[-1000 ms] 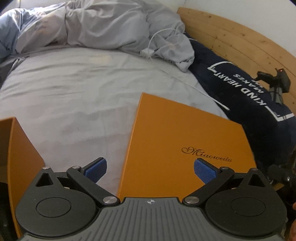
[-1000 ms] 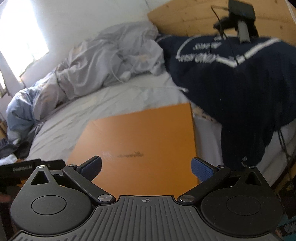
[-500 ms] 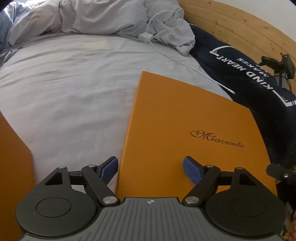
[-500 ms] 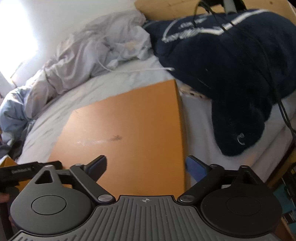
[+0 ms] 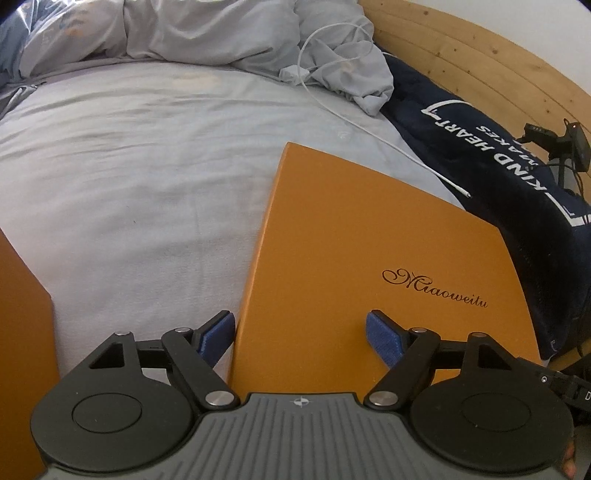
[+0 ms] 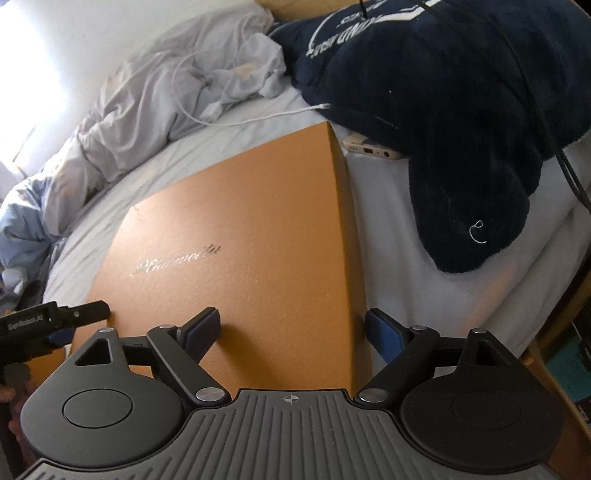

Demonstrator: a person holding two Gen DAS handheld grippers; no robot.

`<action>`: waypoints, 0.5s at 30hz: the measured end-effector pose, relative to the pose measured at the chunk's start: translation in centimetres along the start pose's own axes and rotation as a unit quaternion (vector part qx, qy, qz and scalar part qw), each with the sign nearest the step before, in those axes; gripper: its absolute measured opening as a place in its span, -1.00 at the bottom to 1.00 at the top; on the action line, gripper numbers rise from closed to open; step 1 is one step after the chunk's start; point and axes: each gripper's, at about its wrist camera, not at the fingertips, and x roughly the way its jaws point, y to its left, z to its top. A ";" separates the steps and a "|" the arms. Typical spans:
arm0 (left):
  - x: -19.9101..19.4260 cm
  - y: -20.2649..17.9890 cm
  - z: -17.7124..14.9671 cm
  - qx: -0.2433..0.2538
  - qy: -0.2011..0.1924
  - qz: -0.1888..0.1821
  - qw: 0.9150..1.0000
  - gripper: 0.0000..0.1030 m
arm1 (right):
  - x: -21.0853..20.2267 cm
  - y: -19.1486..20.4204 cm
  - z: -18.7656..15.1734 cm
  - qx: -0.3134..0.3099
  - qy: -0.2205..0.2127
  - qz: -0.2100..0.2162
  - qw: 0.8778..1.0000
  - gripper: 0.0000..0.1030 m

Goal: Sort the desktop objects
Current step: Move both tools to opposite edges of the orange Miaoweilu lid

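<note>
A flat orange box lid (image 5: 369, 258) with the script "Miaoweitu" lies on the grey bed sheet. My left gripper (image 5: 299, 332) is open at its near left corner. Its left finger (image 5: 218, 334) hangs just outside the lid's left edge and its right finger (image 5: 380, 338) is over the lid. In the right wrist view the same lid (image 6: 240, 240) fills the middle. My right gripper (image 6: 291, 328) is open at its near right corner, straddling the right edge. Neither gripper holds anything. A second orange box part (image 5: 22, 332) stands at the far left.
A dark blue blanket (image 6: 461, 129) with white lettering lies right of the lid, with a beige device (image 6: 369, 147) half under it. A white cable (image 5: 369, 129) runs across the sheet from the crumpled grey duvet (image 5: 221, 29). A wooden headboard (image 5: 480, 48) and a small camera (image 5: 576, 144) stand beyond.
Both grippers have come forward and lower over the orange lid, which now looks larger. The jaws of both have narrowed a little but stay open.
</note>
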 end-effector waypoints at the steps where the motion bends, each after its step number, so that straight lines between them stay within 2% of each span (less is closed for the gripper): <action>1: -0.1 0.0 -0.2 0.002 -0.004 0.000 1.000 0.60 | 0.0 0.1 0.0 -0.001 0.000 0.000 1.000 0.70; 10: -0.8 -0.1 -0.4 -0.006 -0.010 0.005 1.000 0.58 | -0.5 0.7 0.4 -0.006 0.000 -0.003 1.000 0.68; 15: -2.2 -0.6 -0.3 0.000 -0.036 0.013 0.999 0.57 | -1.2 1.3 0.8 -0.012 -0.005 -0.004 1.000 0.68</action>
